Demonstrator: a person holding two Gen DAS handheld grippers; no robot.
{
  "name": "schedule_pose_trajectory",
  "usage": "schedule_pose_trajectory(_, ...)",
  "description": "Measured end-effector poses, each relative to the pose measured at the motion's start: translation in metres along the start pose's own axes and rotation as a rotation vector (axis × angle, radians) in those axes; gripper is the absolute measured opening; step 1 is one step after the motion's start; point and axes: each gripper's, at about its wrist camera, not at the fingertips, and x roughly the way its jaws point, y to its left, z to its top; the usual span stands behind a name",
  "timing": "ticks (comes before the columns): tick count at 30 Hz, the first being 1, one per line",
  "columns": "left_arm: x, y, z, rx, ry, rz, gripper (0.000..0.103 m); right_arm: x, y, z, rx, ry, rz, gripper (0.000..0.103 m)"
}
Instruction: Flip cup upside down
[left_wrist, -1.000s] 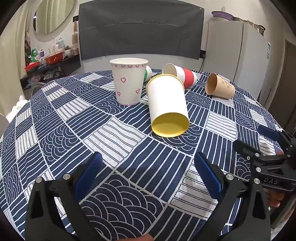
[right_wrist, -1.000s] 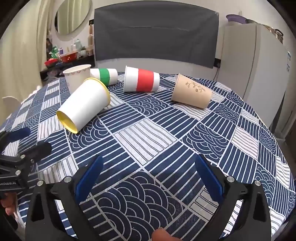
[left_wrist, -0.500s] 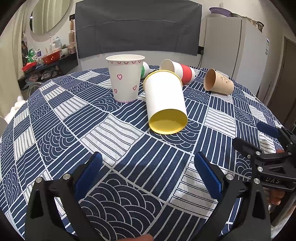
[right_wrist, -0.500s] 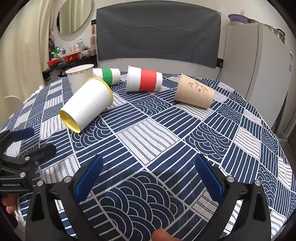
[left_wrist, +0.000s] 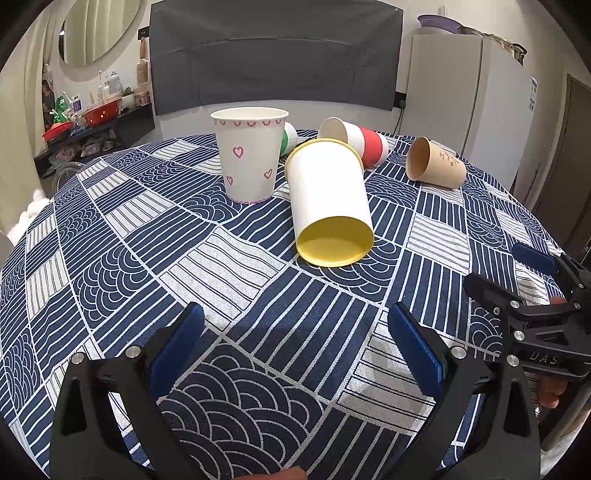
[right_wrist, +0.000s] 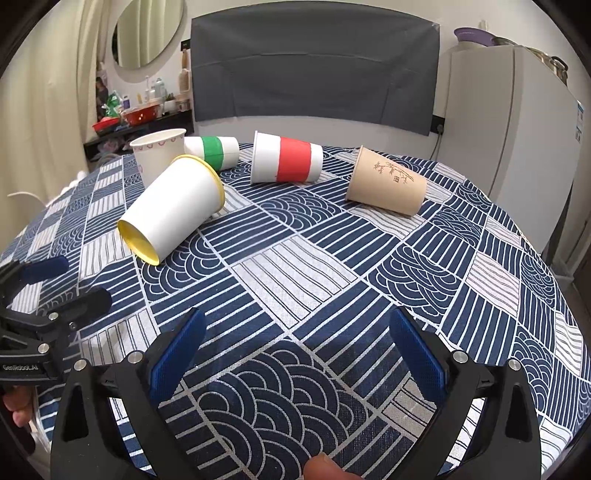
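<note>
A white cup with pink hearts (left_wrist: 249, 155) stands upright on the patterned table; it also shows in the right wrist view (right_wrist: 157, 153). A white cup with yellow rims (left_wrist: 328, 199) (right_wrist: 173, 210) lies on its side in front of it. A red-banded cup (left_wrist: 364, 142) (right_wrist: 286, 162), a green-banded cup (right_wrist: 212, 149) and a brown cup (left_wrist: 434, 164) (right_wrist: 388, 186) lie on their sides behind. My left gripper (left_wrist: 295, 341) is open and empty, short of the yellow-rimmed cup. My right gripper (right_wrist: 295, 341) is open and empty over bare cloth.
The round table carries a blue and white tablecloth (left_wrist: 110, 240). A dark chair back (left_wrist: 275, 55) stands behind it, a white fridge (left_wrist: 480, 99) at the right, a cluttered shelf (left_wrist: 96, 118) at the left. The right gripper shows at the left view's right edge (left_wrist: 535, 306).
Both grippers have dropped a little lower and moved slightly toward the cups. The cups have not moved. Both grippers stay open.
</note>
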Motion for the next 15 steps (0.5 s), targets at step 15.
schedule_pose_trajectory(15, -0.0007, -0.002, 0.0004, 0.01, -0.006, -0.011, 0.097, 0.0007, 0.001, -0.0006, -0.006, 0.002, 0.02, 0.095)
